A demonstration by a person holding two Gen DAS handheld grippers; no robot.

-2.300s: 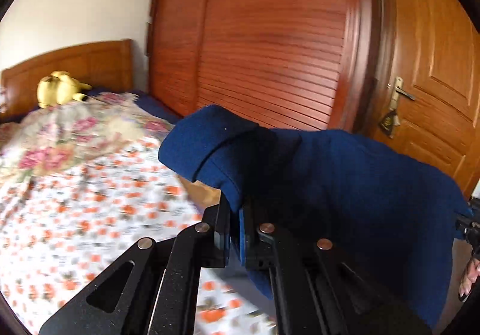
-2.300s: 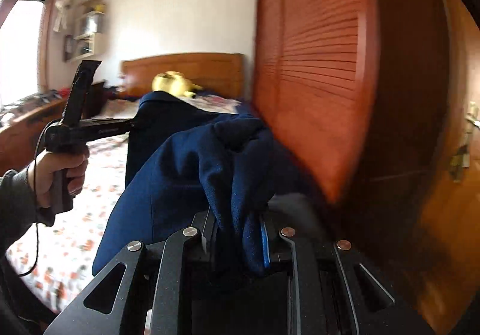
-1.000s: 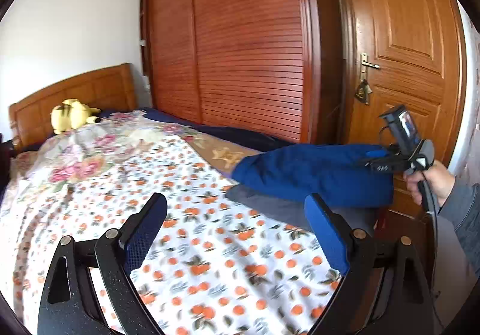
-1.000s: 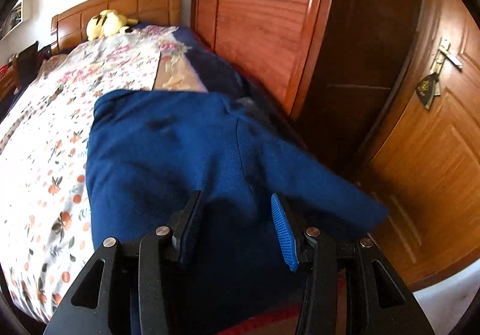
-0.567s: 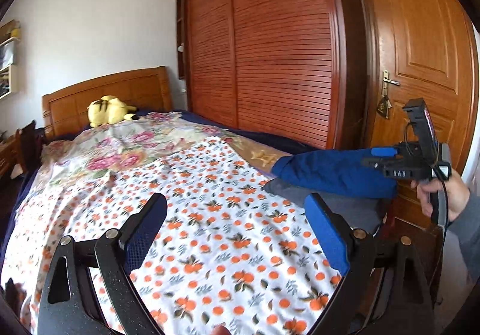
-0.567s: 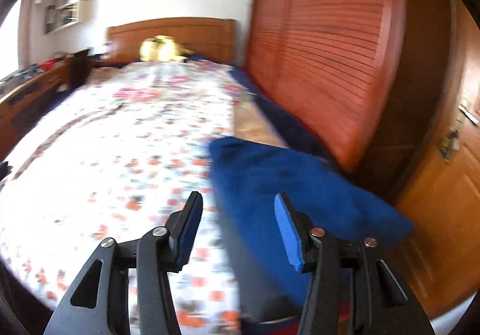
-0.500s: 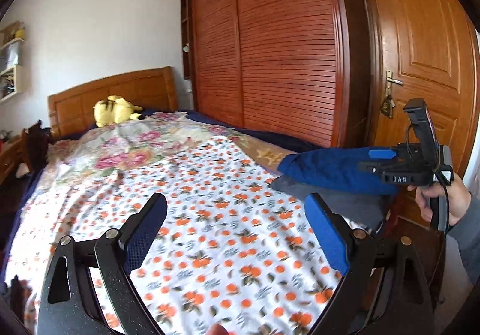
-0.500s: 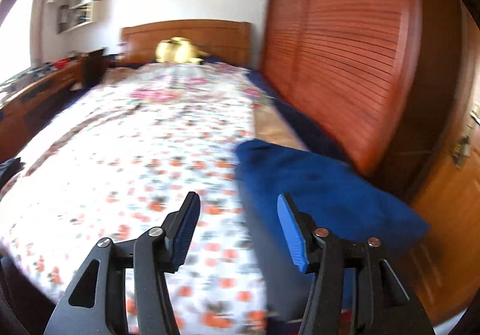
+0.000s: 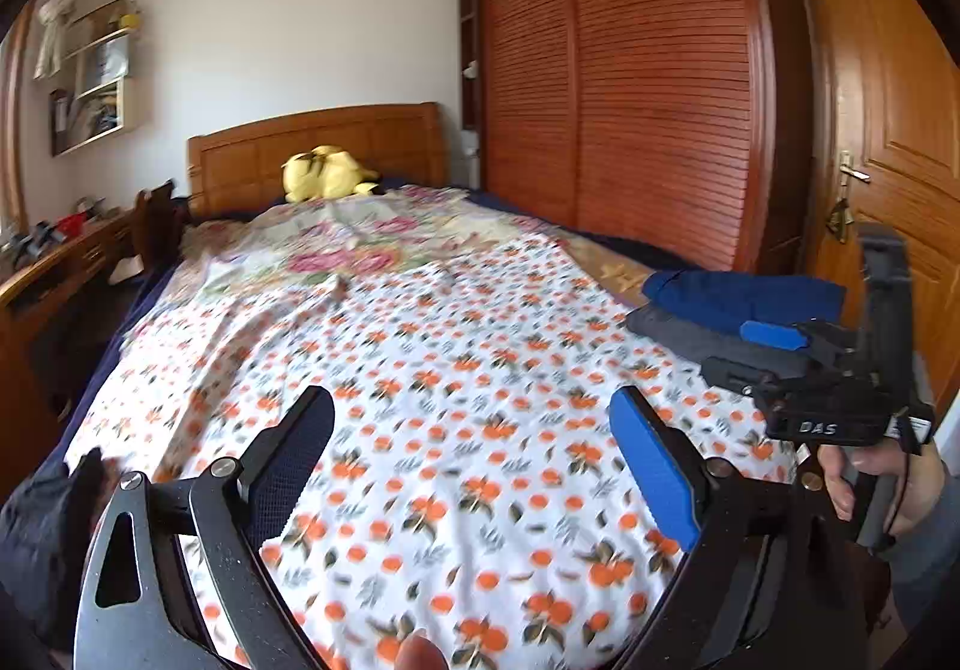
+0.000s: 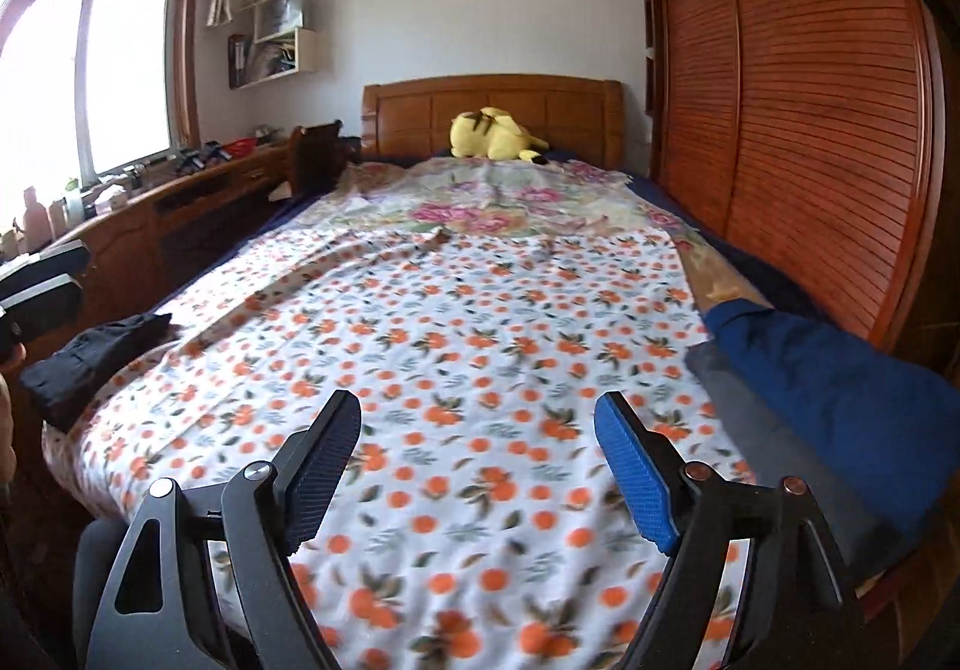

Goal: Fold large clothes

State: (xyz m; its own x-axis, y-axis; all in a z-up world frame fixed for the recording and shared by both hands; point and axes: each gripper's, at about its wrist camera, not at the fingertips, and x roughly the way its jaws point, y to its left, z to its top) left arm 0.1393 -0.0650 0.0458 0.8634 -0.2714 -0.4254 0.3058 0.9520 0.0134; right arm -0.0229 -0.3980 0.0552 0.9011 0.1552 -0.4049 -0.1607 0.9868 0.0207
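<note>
A folded blue garment [image 9: 738, 298] lies on a folded grey one [image 9: 684, 337] at the bed's right edge near the foot. The right wrist view has the same blue garment [image 10: 828, 370] and grey one [image 10: 762, 430] at its right side. My left gripper [image 9: 474, 460] is open over the orange-print sheet with nothing between its fingers. My right gripper [image 10: 480, 466] is empty too, its jaws still opening. In the left wrist view, that right gripper [image 9: 750, 353] hangs in front of the stack, apart from it. A crumpled dark garment [image 10: 90, 364] sits at the bed's left edge.
The bed sheet [image 10: 480, 322] stretches back to a floral cover, a yellow plush toy [image 10: 492, 135] and the wooden headboard. A slatted wardrobe [image 9: 654, 81] and a door [image 9: 888, 129] line the right side. A cluttered desk [image 10: 150, 190] runs along the left under a window.
Both grippers let go of the blue garment, which now lies folded on the grey one. Both views swung left toward the middle of the bed. The right jaws spread wider.
</note>
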